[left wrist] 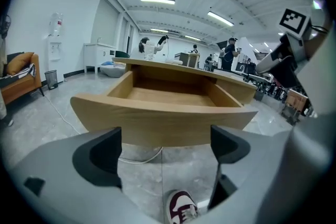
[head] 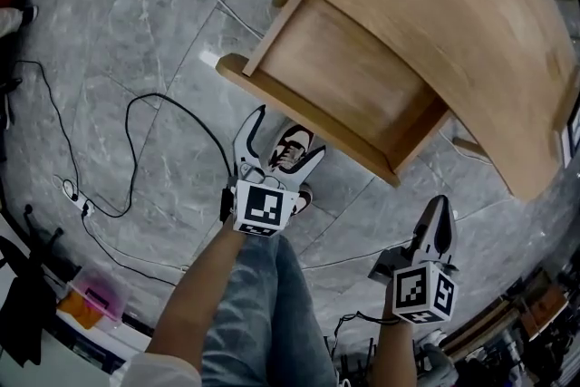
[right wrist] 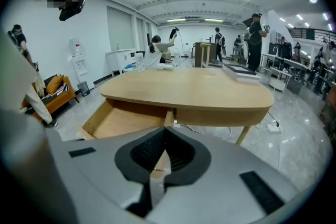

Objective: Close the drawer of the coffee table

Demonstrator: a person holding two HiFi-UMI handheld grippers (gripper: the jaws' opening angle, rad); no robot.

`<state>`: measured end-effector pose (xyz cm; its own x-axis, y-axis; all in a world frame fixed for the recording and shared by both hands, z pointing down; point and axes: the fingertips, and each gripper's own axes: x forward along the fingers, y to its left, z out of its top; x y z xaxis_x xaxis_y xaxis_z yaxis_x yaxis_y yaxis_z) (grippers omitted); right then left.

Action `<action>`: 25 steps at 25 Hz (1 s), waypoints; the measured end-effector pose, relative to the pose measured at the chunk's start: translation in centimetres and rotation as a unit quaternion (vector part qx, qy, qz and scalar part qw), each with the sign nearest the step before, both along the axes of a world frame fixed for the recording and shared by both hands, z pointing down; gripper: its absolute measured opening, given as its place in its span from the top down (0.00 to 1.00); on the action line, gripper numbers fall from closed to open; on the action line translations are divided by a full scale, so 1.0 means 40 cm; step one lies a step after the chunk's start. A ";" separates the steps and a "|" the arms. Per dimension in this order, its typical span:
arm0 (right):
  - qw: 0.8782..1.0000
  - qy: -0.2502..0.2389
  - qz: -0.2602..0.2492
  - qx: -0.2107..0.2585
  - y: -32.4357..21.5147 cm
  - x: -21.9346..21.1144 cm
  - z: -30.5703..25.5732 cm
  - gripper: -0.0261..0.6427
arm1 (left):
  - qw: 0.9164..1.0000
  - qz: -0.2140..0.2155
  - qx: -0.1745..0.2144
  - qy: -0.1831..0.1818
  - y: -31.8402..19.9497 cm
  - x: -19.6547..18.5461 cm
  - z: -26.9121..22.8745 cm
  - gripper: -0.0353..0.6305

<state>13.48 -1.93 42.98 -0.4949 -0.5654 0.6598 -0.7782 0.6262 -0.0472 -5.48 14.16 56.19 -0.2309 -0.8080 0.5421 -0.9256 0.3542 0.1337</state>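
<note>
The drawer (head: 340, 77) is jutting from the desk (head: 435, 14) over open floor (head: 136, 32); the left claw (head: 288, 133) is gaping wide before its front edge; the right claw (head: 441, 202) is hanging shut nearby.

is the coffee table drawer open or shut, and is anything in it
Open: the drawer is pulled far out from under the coffee table, its wooden bottom exposed. The visible part holds nothing.
</note>
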 end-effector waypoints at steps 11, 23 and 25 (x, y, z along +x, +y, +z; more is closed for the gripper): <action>1.000 -0.007 -0.024 0.017 -0.044 -0.071 -0.001 0.96 | 1.000 -0.001 0.006 -0.007 -0.033 -0.007 0.002 0.16; 1.000 0.005 -0.004 0.015 -0.056 -0.018 0.030 0.96 | 1.000 0.005 0.003 0.008 -0.034 -0.009 -0.007 0.16; 1.000 0.005 0.000 0.017 -0.061 -0.017 0.028 0.96 | 1.000 0.006 0.003 0.011 -0.034 -0.009 -0.011 0.16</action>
